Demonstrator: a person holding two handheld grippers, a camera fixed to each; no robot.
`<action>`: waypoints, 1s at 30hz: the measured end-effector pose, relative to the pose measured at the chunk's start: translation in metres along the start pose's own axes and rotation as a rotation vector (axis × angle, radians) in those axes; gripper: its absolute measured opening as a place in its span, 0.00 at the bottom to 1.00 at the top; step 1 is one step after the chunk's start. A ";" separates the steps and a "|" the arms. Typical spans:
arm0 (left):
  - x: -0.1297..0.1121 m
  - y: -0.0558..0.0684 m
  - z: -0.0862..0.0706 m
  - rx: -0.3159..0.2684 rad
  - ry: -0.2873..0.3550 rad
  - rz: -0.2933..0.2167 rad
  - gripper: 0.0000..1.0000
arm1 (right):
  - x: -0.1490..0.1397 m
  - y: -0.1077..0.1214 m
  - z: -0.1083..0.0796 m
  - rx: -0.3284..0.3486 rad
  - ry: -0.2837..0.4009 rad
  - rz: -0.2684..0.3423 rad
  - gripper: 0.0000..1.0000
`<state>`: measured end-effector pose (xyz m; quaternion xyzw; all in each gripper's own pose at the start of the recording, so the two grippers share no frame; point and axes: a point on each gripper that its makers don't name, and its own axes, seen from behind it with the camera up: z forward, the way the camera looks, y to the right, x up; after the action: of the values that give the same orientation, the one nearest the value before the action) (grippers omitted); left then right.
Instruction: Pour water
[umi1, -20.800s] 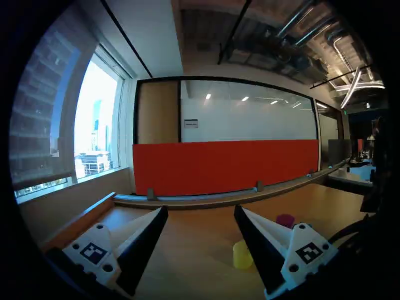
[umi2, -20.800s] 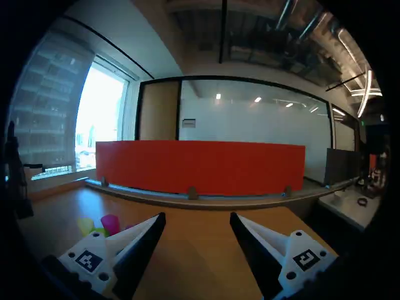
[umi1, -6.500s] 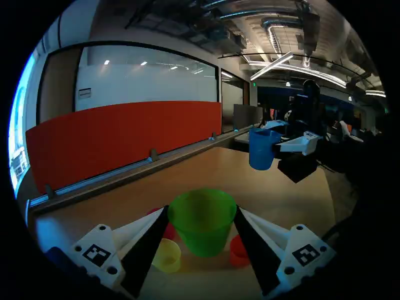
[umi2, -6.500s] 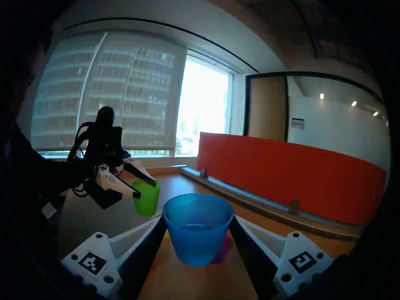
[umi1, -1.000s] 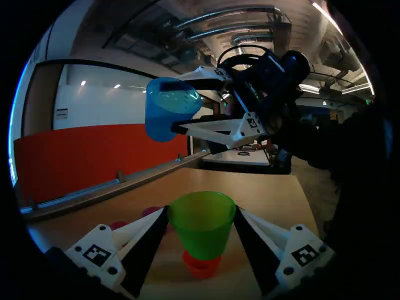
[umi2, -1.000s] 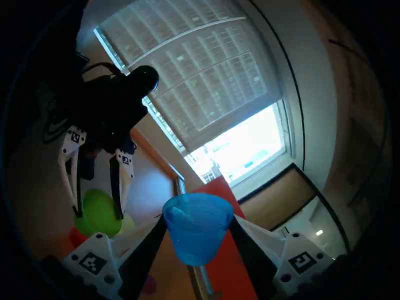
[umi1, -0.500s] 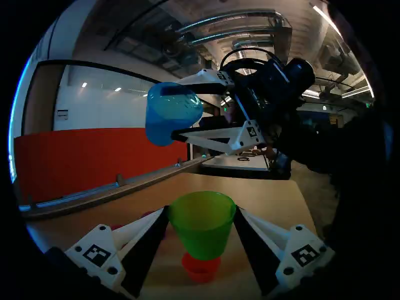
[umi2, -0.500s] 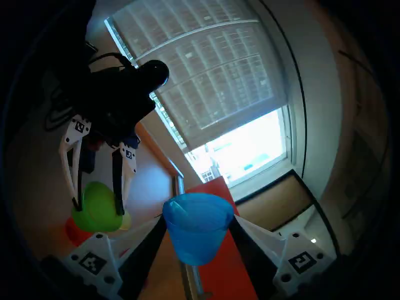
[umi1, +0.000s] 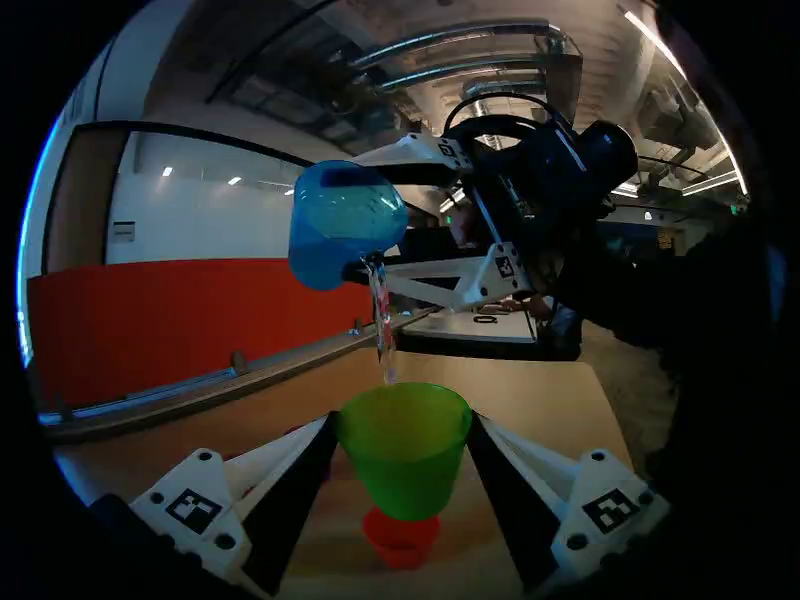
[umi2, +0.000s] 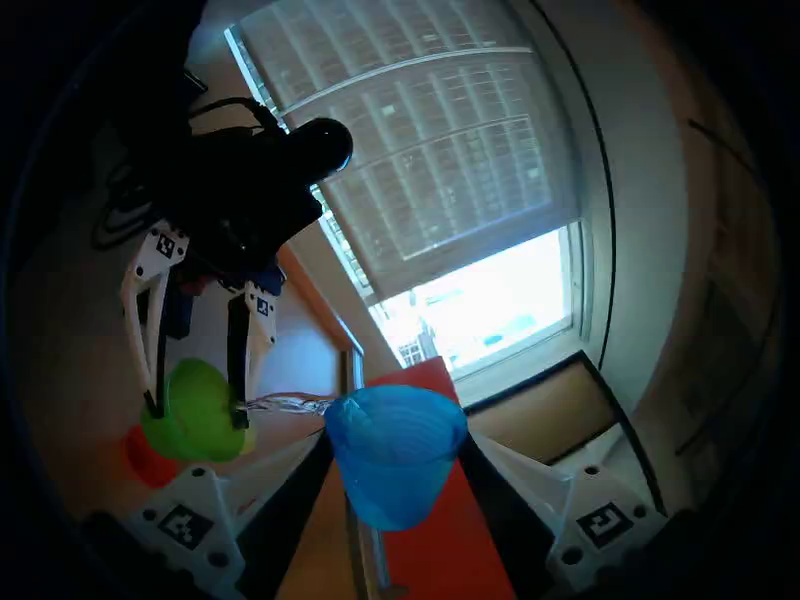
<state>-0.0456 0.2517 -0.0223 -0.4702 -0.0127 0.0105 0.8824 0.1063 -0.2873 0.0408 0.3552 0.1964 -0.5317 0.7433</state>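
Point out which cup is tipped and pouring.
The blue cup in the right gripper: tilted, its water stream falling into the upright green cup held by the left gripper. The red cup stands on the desk.

Blue cup (umi1: 340, 225) was translucent blue, green cup (umi1: 403, 450) translucent lime, the small cup (umi1: 400, 535) below it red-orange. Water stream (umi1: 381, 330) ran clear. Left hand-held gripper (umi1: 401, 420) and right hand-held gripper (umi2: 395, 440) had white fingers (umi1: 250, 480) with black inner faces and black-and-white square markers (umi1: 190, 508). Bench (umi1: 520, 390) was tan wood, divider (umi1: 180, 320) red-orange, blinds (umi2: 420, 150) a pale grey grid.
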 end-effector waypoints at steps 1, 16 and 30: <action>0.000 0.000 0.000 -0.001 0.000 0.000 0.90 | 0.000 0.000 0.000 -0.001 0.000 -0.002 0.90; -0.001 -0.001 0.002 0.003 -0.005 0.005 0.90 | 0.001 0.006 -0.004 -0.012 -0.001 -0.036 0.90; 0.001 0.001 0.003 -0.001 -0.006 0.010 0.90 | 0.002 0.011 -0.007 -0.020 -0.003 -0.073 0.90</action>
<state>-0.0450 0.2548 -0.0213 -0.4708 -0.0127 0.0163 0.8820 0.1173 -0.2816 0.0384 0.3397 0.2135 -0.5571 0.7271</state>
